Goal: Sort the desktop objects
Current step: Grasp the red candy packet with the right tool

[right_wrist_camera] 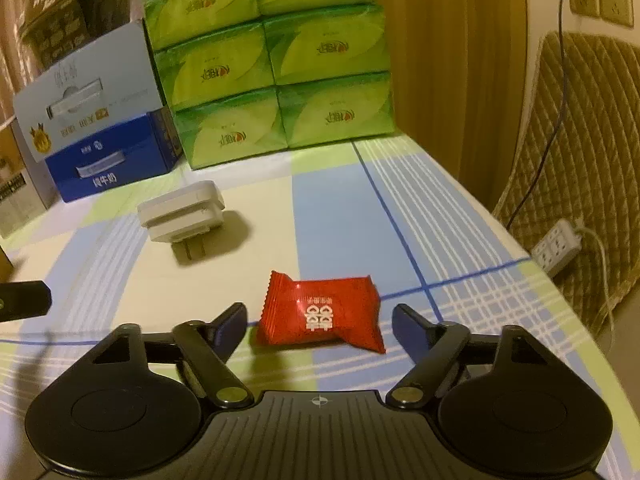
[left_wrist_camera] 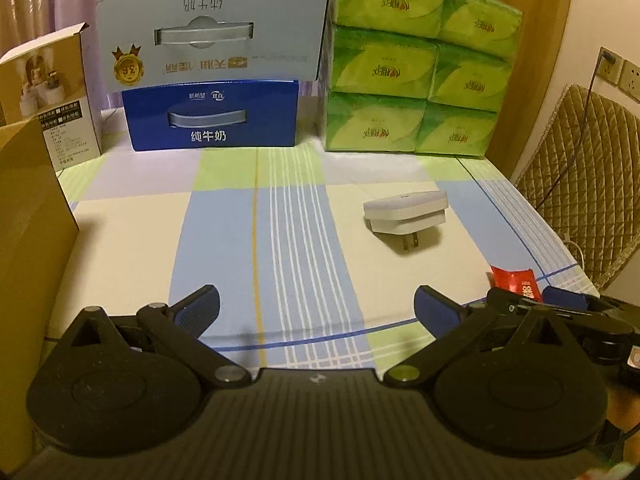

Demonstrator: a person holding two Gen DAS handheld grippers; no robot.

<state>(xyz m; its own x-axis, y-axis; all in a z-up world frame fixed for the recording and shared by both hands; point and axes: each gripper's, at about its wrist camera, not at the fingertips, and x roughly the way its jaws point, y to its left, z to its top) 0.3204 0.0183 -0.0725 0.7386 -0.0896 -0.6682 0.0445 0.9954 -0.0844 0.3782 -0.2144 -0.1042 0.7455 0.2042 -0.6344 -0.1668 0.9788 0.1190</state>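
A red candy packet (right_wrist_camera: 320, 312) lies on the checked tablecloth between the spread fingers of my right gripper (right_wrist_camera: 320, 322), which is open around it without touching. In the left wrist view only a corner of the red packet (left_wrist_camera: 514, 280) shows, behind the right gripper's black frame. A white plug adapter (left_wrist_camera: 404, 212) rests on its side mid-table, prongs toward me; it also appears as the white adapter (right_wrist_camera: 182, 210) up and left of the packet. My left gripper (left_wrist_camera: 318, 310) hovers open over bare cloth, nothing between its fingers.
Stacked green tissue packs (left_wrist_camera: 420, 64) and two milk cartons, blue (left_wrist_camera: 212, 114) under pale (left_wrist_camera: 212, 28), line the table's back. A brown cardboard box (left_wrist_camera: 32, 216) stands at the left. A quilted chair (right_wrist_camera: 580, 152) and a power strip (right_wrist_camera: 560, 246) lie off the right edge.
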